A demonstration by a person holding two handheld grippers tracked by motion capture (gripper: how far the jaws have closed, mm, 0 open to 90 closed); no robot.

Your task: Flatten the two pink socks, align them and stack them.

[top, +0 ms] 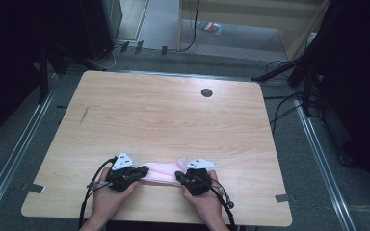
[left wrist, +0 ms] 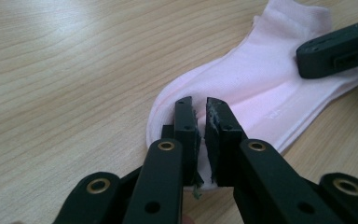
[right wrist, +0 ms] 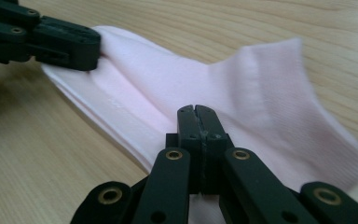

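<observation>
We hold a pink sock [top: 160, 172] at the counter's [top: 164, 115] six o'clock edge, left gripper [top: 142, 171] and right gripper [top: 179, 176] jaws pinched shut on opposite ends; uneven pulling could slip thin fabric free.

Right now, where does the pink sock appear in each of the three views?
High view: the pink sock lies near the table's front edge, between the left gripper and the right gripper.
Left gripper view: it runs from the bottom centre to the upper right.
Right gripper view: it spreads across the middle, cuff at the right.
Shared landmark: the two black grippers, one shut on each end of the sock.
</observation>
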